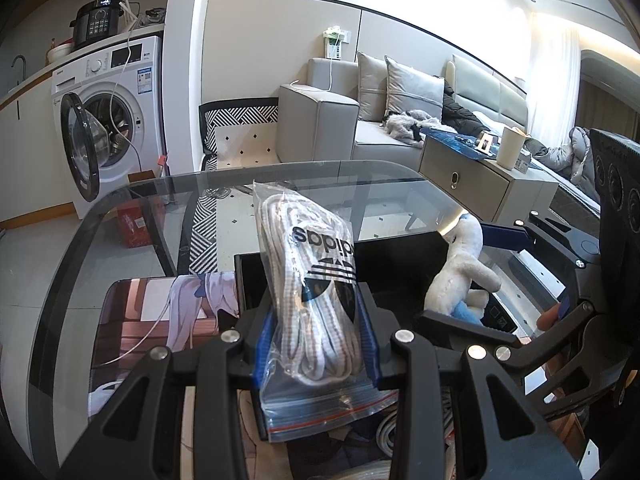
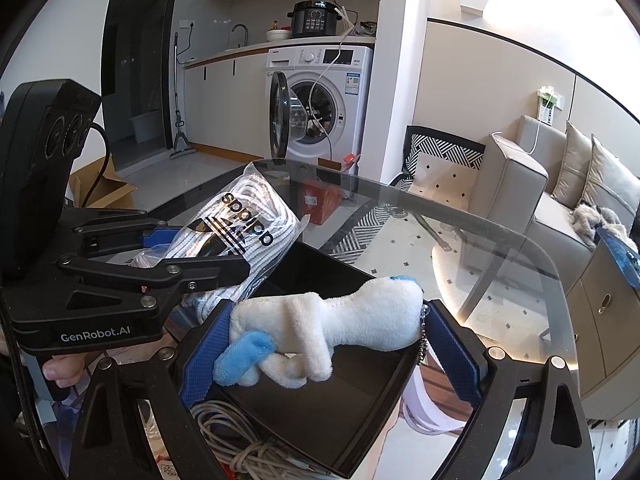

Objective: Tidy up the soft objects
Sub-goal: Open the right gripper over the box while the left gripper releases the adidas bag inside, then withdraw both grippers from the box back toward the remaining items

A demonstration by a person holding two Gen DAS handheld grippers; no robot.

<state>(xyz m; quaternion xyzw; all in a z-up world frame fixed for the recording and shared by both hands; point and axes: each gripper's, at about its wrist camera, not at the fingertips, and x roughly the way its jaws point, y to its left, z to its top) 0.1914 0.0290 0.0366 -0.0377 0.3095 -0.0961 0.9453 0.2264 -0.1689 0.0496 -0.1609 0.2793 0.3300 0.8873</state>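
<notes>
My left gripper point(image 1: 316, 340) is shut on a clear zip bag of white laces with a black adidas logo point(image 1: 312, 280) and holds it upright above a black open box point(image 1: 400, 256) on the glass table point(image 1: 120, 216). The bag also shows in the right wrist view point(image 2: 240, 224), with the left gripper point(image 2: 192, 264) clamped on it. My right gripper point(image 2: 332, 340) is shut on a white plush toy with blue parts point(image 2: 328, 320) and holds it over the black box point(image 2: 340, 400). The plush also shows in the left wrist view point(image 1: 460, 272).
A printed mat point(image 1: 160, 320) lies on the table left of the box. A coil of grey cable point(image 2: 248, 440) lies in front of the box. A washing machine with its door open point(image 2: 320, 96) and a grey sofa point(image 1: 380, 120) stand beyond the table.
</notes>
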